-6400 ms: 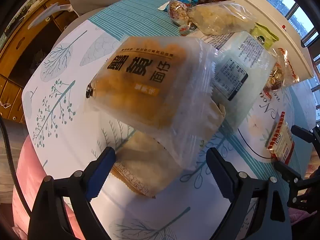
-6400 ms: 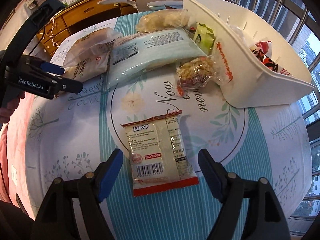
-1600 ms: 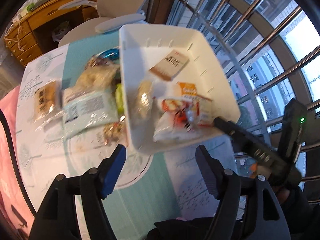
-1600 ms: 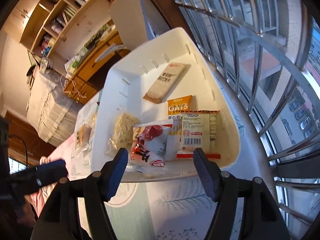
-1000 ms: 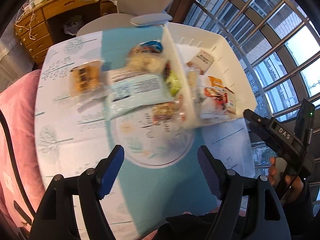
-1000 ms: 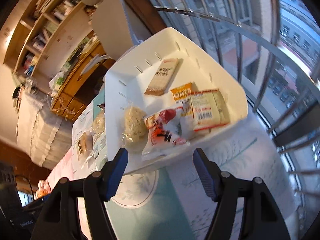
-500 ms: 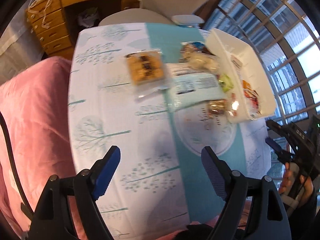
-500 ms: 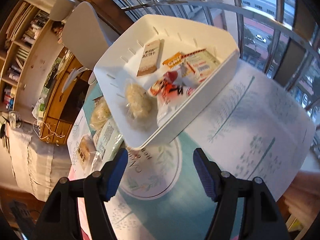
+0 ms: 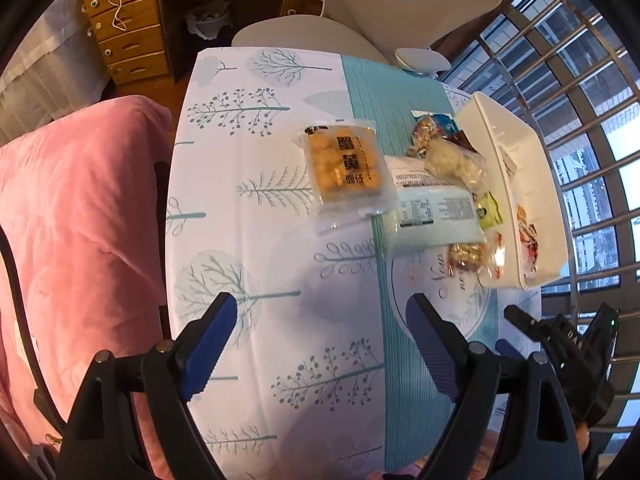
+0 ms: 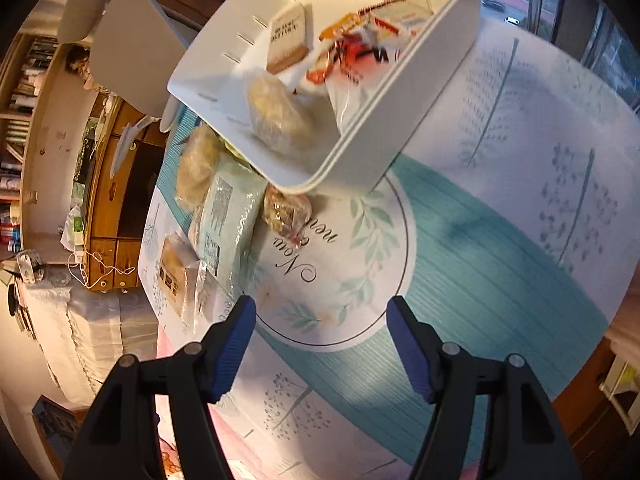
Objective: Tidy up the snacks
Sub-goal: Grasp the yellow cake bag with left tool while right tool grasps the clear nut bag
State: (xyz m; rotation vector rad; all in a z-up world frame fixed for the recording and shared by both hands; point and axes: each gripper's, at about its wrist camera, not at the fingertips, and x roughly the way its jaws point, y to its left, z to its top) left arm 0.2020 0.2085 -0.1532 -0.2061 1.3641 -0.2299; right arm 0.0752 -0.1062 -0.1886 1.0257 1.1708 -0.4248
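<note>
My left gripper (image 9: 320, 330) is open and empty, high above the table's near side. My right gripper (image 10: 320, 330) is open and empty too; it also shows in the left wrist view (image 9: 560, 336) at the lower right. A white bin (image 9: 500, 152) stands at the table's right edge and holds several snack packs (image 10: 352, 52). Beside it on the table lie an orange noodle pack (image 9: 344, 168), a large pale green pack (image 9: 432, 216), a clear bag of pale snacks (image 9: 452, 162), a small green packet (image 9: 490, 212) and a wrapped nut snack (image 10: 286, 210).
The table wears a white and teal cloth printed with trees (image 9: 256, 240). A pink blanket (image 9: 80, 220) lies at its left. A white chair (image 9: 360, 8) and a wooden desk (image 9: 132, 28) stand behind. Window bars (image 9: 580, 100) run along the right.
Both grippers have pulled back and up from the bin. The left view has swung left, so the loose packs and bare cloth fill it. The right view has tilted further.
</note>
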